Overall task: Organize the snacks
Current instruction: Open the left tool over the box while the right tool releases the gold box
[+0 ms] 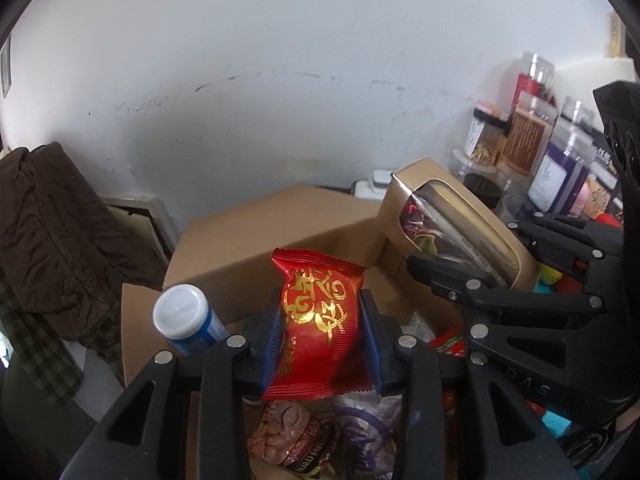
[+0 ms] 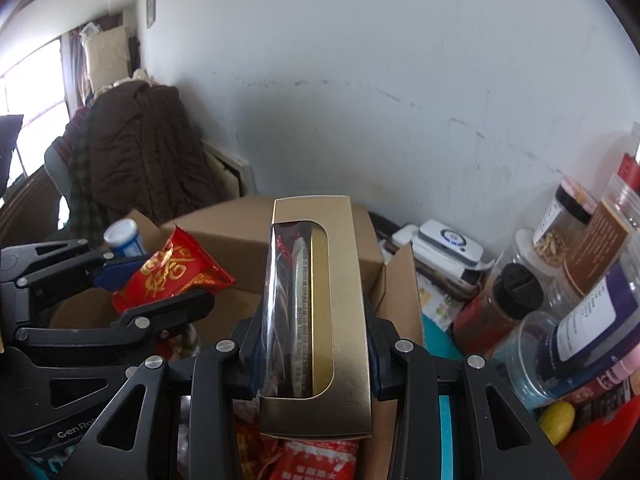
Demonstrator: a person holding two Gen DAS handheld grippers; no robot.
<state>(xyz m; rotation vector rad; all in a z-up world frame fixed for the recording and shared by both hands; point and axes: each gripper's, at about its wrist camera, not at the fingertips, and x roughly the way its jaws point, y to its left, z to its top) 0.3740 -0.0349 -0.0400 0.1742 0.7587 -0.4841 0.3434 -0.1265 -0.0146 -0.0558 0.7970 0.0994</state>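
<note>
The left gripper (image 1: 322,338) clamps a red snack packet (image 1: 320,320) and the right gripper (image 2: 316,354) clamps a gold box (image 2: 320,312), both over the cardboard box (image 1: 256,240). Several snacks already lie inside; these two, by my judgement, remain to be placed.

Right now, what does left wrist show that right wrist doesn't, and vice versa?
Only left wrist: the peanut packet and purple-print bag inside the cardboard box.

Only right wrist: the window, the white device with the blue ring, the yellow round item.

Both: left gripper shut on the red packet; right gripper shut on the gold window box; blue-and-white bottle; brown coat; jars.
</note>
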